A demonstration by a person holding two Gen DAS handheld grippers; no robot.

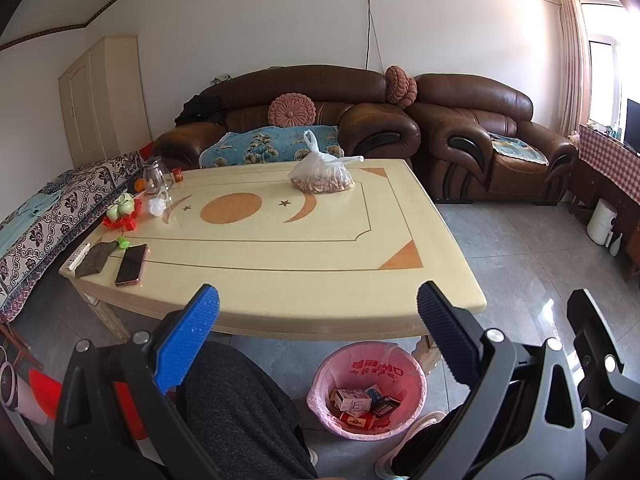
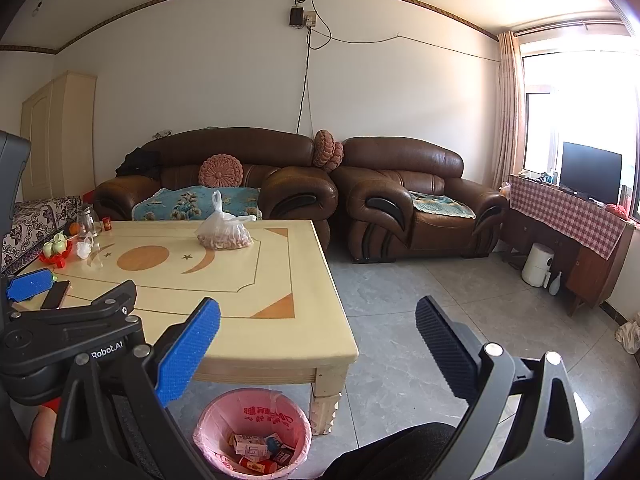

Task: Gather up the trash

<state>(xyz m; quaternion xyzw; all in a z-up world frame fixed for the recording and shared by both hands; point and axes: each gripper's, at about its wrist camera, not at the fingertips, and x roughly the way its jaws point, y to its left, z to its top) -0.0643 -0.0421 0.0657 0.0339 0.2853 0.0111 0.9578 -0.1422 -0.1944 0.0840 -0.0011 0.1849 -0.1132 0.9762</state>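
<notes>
- The room held brown sofas (image 2: 304,184) on the far side, over a grey tile floor.
- The desk (image 1: 280,248) carried a far bag (image 1: 322,178), a left phone (image 1: 131,265).
- The bin (image 1: 366,390) sat near, under the desk edge, boxes inside.
- The left gripper (image 1: 318,312) and right gripper (image 2: 318,320) hovered released, jaws empty.
- Risk: grabbing the phone as trash.

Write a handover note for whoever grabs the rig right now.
Left gripper: open, empty, held above the near table edge.
Right gripper: open, empty, off the table's near right corner.
Bin: pink-lined, on the floor under the near table edge; several small boxes already in it.
Left on the table: white crumpled scrap by the glass jug, possibly trash. The bag, phone, remote and tea set do not look like trash.
Next: probably pick the scrap, drop it in the bin.
</notes>
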